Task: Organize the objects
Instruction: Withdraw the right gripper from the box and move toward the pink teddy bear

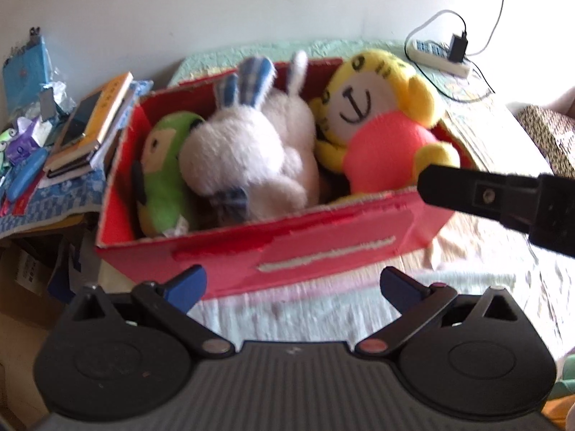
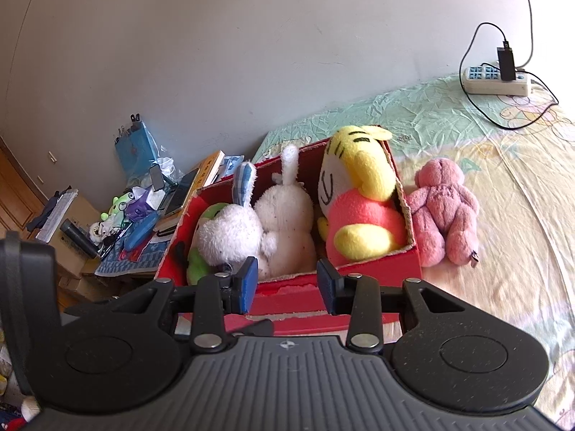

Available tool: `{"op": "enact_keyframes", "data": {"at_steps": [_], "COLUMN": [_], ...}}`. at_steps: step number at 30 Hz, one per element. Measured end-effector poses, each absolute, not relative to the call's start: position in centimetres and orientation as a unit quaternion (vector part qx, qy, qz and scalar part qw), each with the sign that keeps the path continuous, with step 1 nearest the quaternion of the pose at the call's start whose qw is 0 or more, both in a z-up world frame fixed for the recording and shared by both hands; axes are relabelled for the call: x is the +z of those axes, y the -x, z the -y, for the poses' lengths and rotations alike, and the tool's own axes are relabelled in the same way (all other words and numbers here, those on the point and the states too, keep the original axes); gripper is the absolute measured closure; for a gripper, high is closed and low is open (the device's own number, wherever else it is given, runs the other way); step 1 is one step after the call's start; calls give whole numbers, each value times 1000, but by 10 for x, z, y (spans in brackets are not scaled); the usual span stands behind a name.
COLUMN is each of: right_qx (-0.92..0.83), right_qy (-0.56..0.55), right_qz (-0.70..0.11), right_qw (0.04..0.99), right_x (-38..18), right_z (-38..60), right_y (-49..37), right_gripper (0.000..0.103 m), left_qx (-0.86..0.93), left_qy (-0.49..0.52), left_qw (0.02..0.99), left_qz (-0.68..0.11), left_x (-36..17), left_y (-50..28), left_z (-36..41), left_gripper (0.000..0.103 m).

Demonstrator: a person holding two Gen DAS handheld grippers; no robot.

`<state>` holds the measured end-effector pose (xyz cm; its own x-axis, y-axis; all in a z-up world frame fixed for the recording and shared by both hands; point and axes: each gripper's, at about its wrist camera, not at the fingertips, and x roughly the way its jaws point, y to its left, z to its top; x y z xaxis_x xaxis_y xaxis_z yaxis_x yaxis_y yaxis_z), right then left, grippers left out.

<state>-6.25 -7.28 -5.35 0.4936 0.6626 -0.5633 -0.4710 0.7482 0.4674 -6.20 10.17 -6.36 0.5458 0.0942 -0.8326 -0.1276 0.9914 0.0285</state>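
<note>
A red cardboard box (image 1: 323, 248) stands on the bed and holds a green plush (image 1: 163, 172), a white rabbit plush (image 1: 248, 154) and a yellow tiger plush in pink (image 1: 381, 122). The box also shows in the right wrist view (image 2: 381, 273). A pink teddy (image 2: 445, 212) lies on the bed just right of the box. My left gripper (image 1: 293, 287) is open and empty in front of the box. My right gripper (image 2: 287, 280) is open and empty at the box's near wall; it also shows in the left wrist view (image 1: 424, 183) at the box's right end.
A cluttered side table (image 2: 122, 265) with books (image 1: 90, 125), a blue case and small toys stands left of the bed. A power strip (image 2: 497, 80) with a plugged charger and cables lies at the bed's far right. A wall is behind.
</note>
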Motion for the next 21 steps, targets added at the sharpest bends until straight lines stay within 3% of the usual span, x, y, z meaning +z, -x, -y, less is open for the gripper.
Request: {"op": "enact_keyframes", "data": {"at_steps": [21], "right_qx": [267], "right_qy": [-147], "right_qz": [-441], "right_qw": [844], "right_x": [-93], "right_z": [122], "right_y": [63], "right_gripper": [63], "left_qx": [13], "left_qy": [-22], "left_qw": [844], "left_qz": [-536], "left_x": [-109], "left_y": [41], "left_z": [-39], "left_gripper": [1]}}
